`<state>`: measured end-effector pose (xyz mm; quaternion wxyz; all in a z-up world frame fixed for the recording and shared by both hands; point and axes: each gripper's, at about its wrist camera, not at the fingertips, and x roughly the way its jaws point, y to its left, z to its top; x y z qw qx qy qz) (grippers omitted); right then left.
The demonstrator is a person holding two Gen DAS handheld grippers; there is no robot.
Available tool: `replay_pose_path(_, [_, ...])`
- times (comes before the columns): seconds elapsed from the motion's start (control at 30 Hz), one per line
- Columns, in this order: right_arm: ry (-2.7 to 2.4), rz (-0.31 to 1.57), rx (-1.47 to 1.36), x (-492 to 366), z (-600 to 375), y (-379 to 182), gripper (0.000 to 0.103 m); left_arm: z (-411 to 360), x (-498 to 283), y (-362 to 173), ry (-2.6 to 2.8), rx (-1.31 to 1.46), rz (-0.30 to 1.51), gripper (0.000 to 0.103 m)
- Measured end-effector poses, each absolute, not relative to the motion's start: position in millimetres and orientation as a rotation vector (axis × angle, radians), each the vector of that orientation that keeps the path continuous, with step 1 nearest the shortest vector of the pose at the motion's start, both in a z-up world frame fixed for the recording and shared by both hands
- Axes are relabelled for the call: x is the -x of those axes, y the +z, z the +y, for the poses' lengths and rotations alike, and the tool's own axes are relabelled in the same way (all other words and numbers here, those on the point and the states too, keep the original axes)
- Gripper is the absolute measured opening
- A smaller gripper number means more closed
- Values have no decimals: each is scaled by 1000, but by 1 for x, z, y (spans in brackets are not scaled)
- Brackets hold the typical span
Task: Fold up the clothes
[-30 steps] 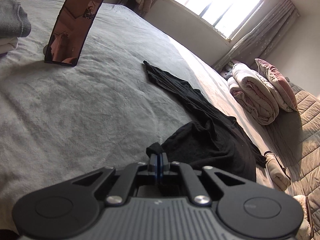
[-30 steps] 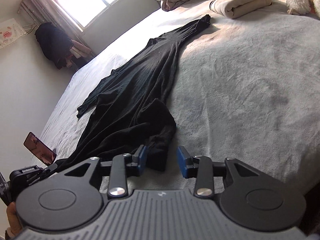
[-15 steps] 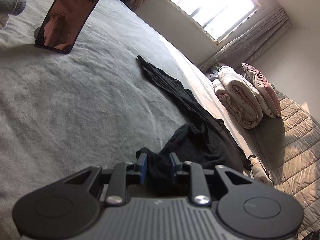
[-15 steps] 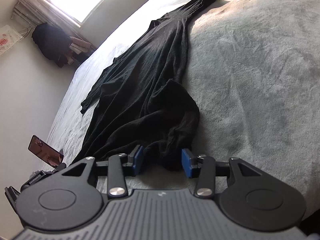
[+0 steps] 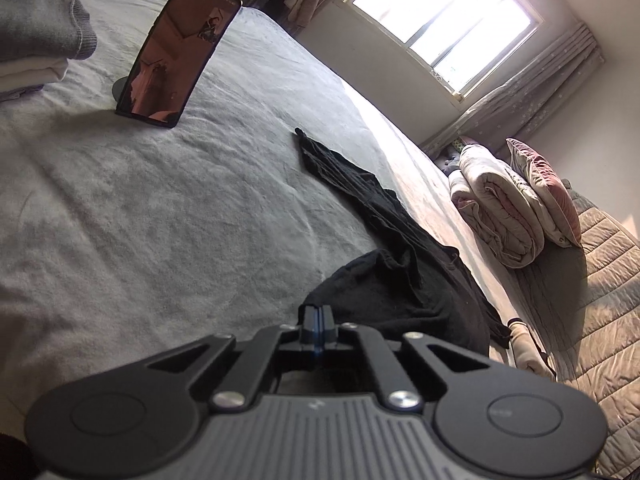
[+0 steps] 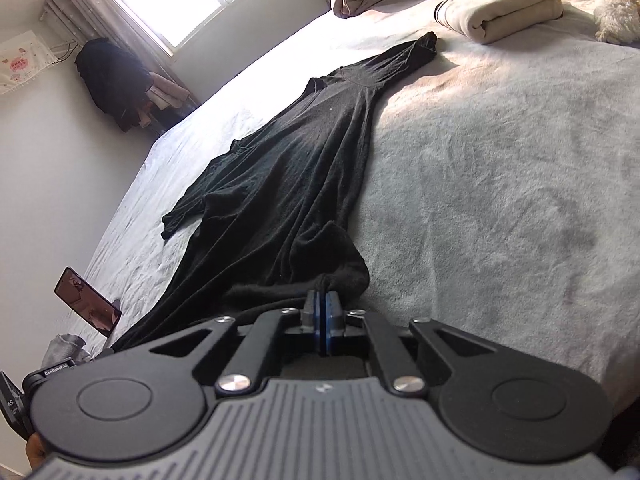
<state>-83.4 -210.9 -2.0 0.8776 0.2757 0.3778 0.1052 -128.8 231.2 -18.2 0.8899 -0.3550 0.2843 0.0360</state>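
Note:
A long black garment [image 6: 300, 184] lies stretched out on the grey bedspread [image 6: 500, 200], running away toward the window. In the right wrist view my right gripper [image 6: 322, 300] is at the garment's near end, its jaws closing tight on a bunched fold of the hem. The left wrist view has the same garment [image 5: 400, 288] crumpled just ahead. There my left gripper [image 5: 317, 316] is closing down to shut, with black fabric pinched at its tips. The left gripper's body [image 6: 24, 384] shows at the lower left of the right wrist view.
A phone [image 5: 176, 52] stands propped on the bed, beside a pile of folded clothes topped by a grey sweater [image 5: 36, 20]. A rolled quilt [image 5: 500, 208] and a pillow [image 5: 544, 188] sit near the window. A folded beige cloth [image 6: 508, 16] and a white fluffy thing [image 6: 618, 4] lie far right.
The left gripper was shut, opened around the hem, and has shut again. The right gripper stood open around the fabric and has now shut on it. Both dipped and came back up.

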Motion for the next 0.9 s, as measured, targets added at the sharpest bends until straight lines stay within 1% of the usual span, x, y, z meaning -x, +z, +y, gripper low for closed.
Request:
replay_pose_path(0.27, [254,763,-534,106,-246,41,3,204,171,10,16,709,610,0])
replay_pose_path(0.43, [230,753,-481,120,-267,55,3,177,194,18,-43,644,630,0])
replay_pose_path(0.6, [194,806,-434,124,-280,45,3,159,201,5,-63,585,702,0])
replay_pose_path(0.9, [155,959,-368,124,-282,-7,3,156,190,-42,23,496,843,0])
